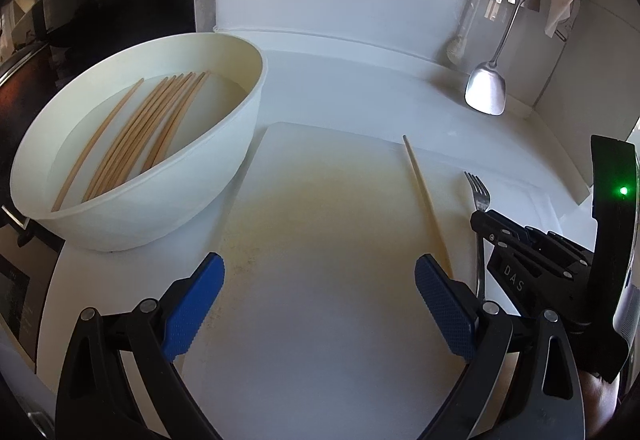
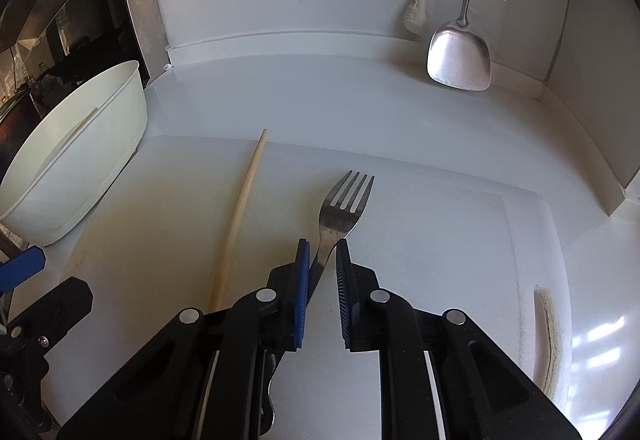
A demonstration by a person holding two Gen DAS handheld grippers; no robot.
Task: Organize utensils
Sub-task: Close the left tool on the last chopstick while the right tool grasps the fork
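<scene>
Inside the white bowl (image 1: 168,175) lie wooden chopsticks (image 1: 132,135), bundled loosely

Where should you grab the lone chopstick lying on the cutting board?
Grip the chopstick around its middle, coming from above with fingers either side. It lies flat on the cutting board, thin and straight, with the fork close alongside.

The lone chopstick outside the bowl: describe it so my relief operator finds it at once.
Start at the white cutting board in front of the big white bowl. On it lie two utensils side by side: a metal fork in the right gripper, and beside it, on the bowl side, the chopstick. It is the only wooden stick not in the bowl.
</scene>
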